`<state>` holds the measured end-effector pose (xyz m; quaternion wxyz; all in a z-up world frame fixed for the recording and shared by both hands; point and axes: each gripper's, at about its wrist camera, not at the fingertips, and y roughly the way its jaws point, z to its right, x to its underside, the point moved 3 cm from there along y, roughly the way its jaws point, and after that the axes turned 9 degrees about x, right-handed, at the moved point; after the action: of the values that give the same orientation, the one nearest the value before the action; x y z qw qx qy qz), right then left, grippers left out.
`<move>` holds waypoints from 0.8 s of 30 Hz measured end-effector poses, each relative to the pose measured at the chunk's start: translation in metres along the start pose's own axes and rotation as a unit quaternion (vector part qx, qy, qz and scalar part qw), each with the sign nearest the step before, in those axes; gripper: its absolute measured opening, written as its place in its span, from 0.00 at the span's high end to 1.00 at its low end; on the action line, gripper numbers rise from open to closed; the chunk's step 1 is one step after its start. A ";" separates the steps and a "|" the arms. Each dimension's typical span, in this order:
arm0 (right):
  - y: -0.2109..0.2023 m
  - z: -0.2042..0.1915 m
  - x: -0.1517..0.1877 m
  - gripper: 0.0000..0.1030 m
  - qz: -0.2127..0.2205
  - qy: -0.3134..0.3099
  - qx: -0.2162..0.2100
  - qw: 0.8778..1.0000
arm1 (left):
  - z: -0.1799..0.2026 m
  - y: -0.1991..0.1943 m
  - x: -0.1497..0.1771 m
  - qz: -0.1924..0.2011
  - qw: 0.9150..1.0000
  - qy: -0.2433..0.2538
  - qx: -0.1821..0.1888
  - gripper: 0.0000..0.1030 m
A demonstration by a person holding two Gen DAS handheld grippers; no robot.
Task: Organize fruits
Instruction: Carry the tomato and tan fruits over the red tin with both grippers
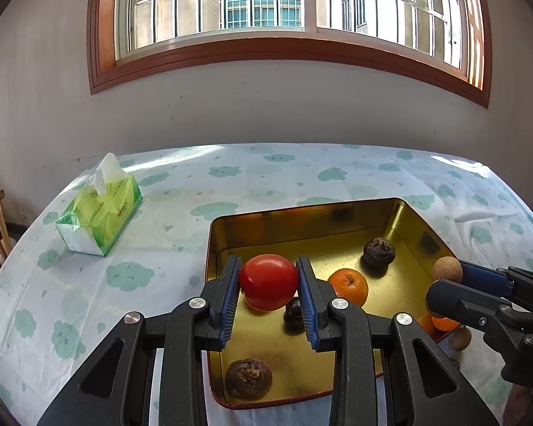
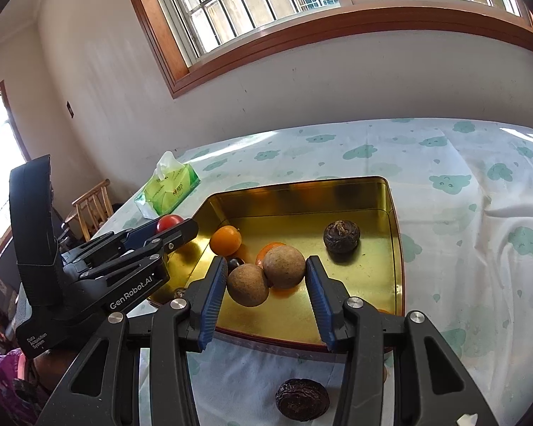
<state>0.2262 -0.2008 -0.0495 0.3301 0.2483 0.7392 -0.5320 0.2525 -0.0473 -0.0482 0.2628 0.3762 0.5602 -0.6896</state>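
Observation:
My left gripper (image 1: 268,284) is shut on a red tomato (image 1: 268,281) and holds it above the near left part of the gold tin tray (image 1: 302,220). In the tray lie an orange (image 1: 349,286), a dark wrinkled fruit (image 1: 379,252), another near the front (image 1: 248,378) and a small dark fruit (image 1: 292,313). My right gripper (image 2: 265,281) is shut on two tan round fruits joined together (image 2: 263,277), held above the tray's near edge (image 2: 394,241). It also shows in the left wrist view (image 1: 455,284).
A green tissue pack (image 1: 101,209) stands on the cloud-print tablecloth at the left. A dark wrinkled fruit (image 2: 302,403) lies on the cloth in front of the tray. A wooden chair (image 2: 90,209) stands past the table's left edge. A wall with a window lies behind.

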 end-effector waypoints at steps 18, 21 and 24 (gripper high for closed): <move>0.011 0.001 0.000 0.58 -0.010 -0.008 0.021 1.000 | -0.001 0.007 0.002 -0.005 1.000 0.001 0.000 0.69; 0.013 0.003 -0.001 0.58 -0.011 -0.006 0.022 1.000 | -0.001 0.008 0.002 -0.005 1.000 -0.001 0.001 0.69; 0.014 0.004 -0.001 0.58 -0.011 -0.006 0.022 1.000 | -0.002 0.009 0.002 -0.005 1.000 0.000 0.000 0.69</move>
<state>0.2377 -0.2000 -0.0581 0.3227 0.2439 0.7281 -0.5534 0.2586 -0.0473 -0.0550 0.2589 0.3735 0.5622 -0.6909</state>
